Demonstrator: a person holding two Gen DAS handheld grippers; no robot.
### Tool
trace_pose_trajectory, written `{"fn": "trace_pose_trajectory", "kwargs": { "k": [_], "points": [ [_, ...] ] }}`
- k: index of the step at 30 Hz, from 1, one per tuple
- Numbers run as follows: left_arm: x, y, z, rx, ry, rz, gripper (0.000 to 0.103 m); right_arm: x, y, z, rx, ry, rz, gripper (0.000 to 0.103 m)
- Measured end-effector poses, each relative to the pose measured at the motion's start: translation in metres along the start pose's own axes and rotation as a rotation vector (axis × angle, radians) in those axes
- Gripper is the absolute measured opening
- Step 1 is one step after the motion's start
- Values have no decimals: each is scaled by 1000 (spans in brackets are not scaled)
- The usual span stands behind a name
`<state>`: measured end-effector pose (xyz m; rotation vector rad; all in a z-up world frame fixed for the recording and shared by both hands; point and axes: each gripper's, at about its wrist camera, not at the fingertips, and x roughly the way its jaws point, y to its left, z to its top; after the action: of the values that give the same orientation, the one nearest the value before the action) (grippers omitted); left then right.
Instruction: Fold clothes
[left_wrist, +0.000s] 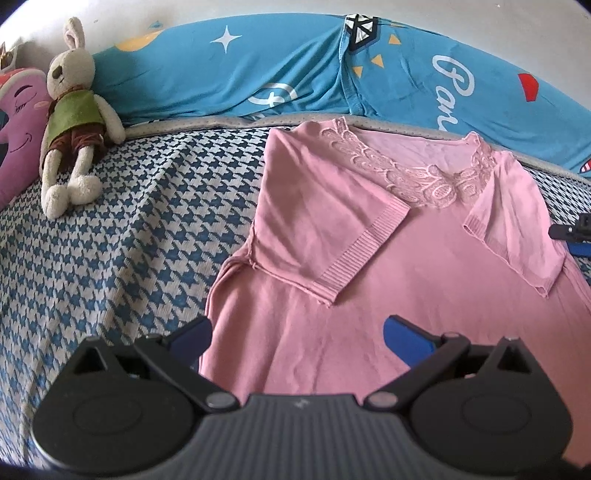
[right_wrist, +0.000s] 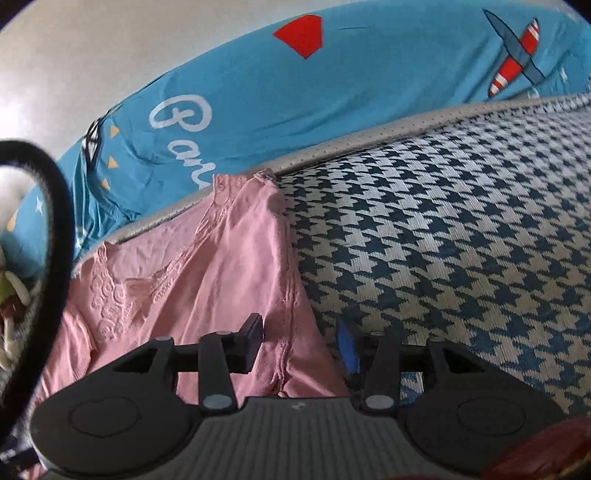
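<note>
A pink knit top (left_wrist: 369, 258) with a lace neckline lies flat on the houndstooth bed cover (left_wrist: 110, 240), both short sleeves folded in over the front. My left gripper (left_wrist: 299, 338) is open just above the top's left side edge, its blue pads apart. My right gripper (right_wrist: 303, 343) is open over the top's right side seam (right_wrist: 288, 325), one finger on the pink cloth (right_wrist: 207, 258), the other over the cover (right_wrist: 443, 240). The right gripper's tip also shows in the left wrist view (left_wrist: 570, 236).
A blue printed duvet (left_wrist: 258, 74) is bunched along the wall behind the top. A stuffed rabbit (left_wrist: 74, 122) and a purple plush (left_wrist: 18, 122) sit at the far left. A black cable (right_wrist: 55, 229) loops at the left of the right wrist view.
</note>
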<state>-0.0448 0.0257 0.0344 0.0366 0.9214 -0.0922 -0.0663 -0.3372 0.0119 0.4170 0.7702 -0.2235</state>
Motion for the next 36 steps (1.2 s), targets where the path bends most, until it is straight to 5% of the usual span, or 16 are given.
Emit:
{"fn": "trace_pose_trajectory", "kwargs": {
  "k": [6, 17, 36],
  "points": [
    [4, 4, 0, -19, 17, 2, 103, -1, 10, -4, -53, -15, -5, 10],
    [5, 2, -1, -17, 18, 11, 103, -25, 33, 3, -57, -95, 57, 8],
    [6, 2, -3, -16, 16, 22, 103, 5, 6, -1, 30, -52, 45, 16]
  ]
}}
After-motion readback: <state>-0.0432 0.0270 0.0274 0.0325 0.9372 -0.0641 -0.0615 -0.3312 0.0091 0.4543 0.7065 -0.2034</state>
